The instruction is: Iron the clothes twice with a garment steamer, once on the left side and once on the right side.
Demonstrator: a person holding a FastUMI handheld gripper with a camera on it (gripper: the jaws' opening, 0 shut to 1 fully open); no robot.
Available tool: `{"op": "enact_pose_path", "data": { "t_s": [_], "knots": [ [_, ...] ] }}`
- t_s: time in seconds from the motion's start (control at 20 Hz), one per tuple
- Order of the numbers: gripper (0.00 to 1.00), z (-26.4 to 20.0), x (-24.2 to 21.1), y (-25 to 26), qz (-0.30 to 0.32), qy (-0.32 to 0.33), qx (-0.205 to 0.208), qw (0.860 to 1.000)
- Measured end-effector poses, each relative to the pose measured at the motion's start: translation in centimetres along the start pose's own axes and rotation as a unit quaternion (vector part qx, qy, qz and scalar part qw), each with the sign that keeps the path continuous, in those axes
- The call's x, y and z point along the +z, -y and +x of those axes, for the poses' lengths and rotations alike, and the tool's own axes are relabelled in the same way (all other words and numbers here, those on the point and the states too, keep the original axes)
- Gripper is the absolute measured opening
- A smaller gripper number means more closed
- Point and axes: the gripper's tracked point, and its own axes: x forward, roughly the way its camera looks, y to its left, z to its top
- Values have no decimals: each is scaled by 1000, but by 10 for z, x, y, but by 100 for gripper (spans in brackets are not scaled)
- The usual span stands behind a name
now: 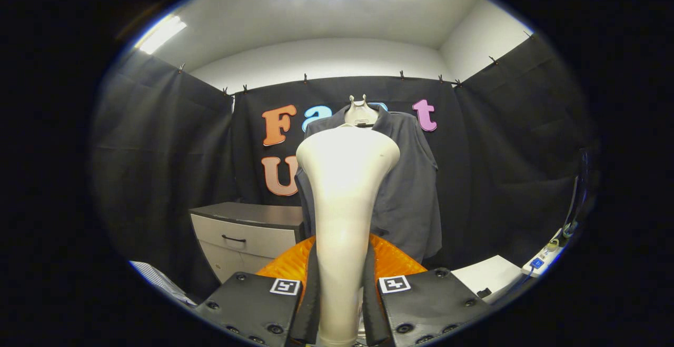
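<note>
Far left: black cloth wall of the booth. Near its foot stands a low cabinet, grey top, pale drawer front with a dark handle.

Centre: gripper closed on the garment steamer. Both fingers press the cream handle from either side, low on the shaft; no gap visible between pads and handle. Each finger block carries a square marker on its top face. The steamer stands upright between the fingers, handle narrow at the grip and widening upward into a broad rounded head. An orange ribbed part sits just behind the handle, showing on both sides of it.

Beyond the steamer head: dark grey shirt hanging against the back wall on a pale hanger, collar at top. The steamer head overlaps the shirt's left half in view; whether it touches the fabric I cannot tell.

Right: a white flat surface low down, then a power strip with cables along the right wall.
</note>
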Motion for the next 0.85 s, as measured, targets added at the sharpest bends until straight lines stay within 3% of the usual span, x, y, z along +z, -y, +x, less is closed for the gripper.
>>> {"op": "enact_pose_path", "data": {
  "t_s": [0.85],
  "knots": [
    [40, -17, -7, -17, -4, -8, 8, 1000]
  ]
}}
